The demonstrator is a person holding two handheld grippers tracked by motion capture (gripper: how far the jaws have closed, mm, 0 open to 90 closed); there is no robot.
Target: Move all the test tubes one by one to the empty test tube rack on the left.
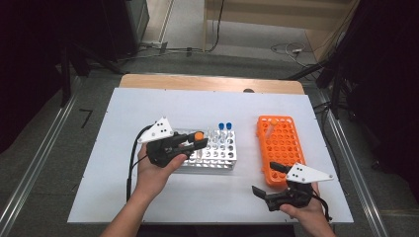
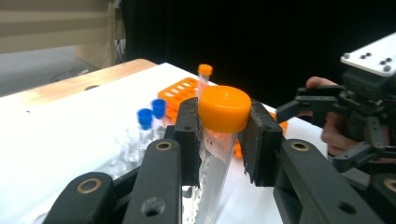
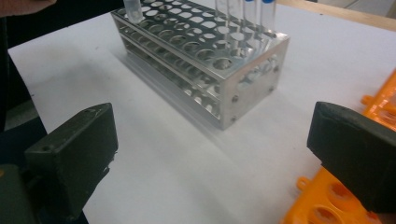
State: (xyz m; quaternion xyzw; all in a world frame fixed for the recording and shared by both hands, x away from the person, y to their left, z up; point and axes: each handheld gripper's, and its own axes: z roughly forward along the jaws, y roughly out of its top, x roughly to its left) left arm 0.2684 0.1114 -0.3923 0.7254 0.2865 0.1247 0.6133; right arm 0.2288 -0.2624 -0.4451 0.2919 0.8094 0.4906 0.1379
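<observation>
My left gripper [image 1: 199, 141] is shut on a clear graduated tube with an orange cap [image 2: 224, 108], the pads clamping it just under the cap. It hangs upright over the left part of the metal rack [image 1: 220, 154]. The tube's lower end [image 3: 133, 10] is at the rack's top holes; I cannot tell whether it is inside one. Two blue-capped tubes [image 1: 225, 127] stand at the rack's far right corner. My right gripper [image 1: 265, 178] is open near the table's front edge, beside the orange rack [image 1: 281, 143], with nothing between its wide-apart jaws [image 3: 210, 154].
The orange rack holds one orange-capped tube [image 2: 204, 74] near its far end. The white table top [image 1: 148, 106] has free room at the left and back. The wooden edge [image 1: 207, 83] lies beyond it. Dark stands flank the table.
</observation>
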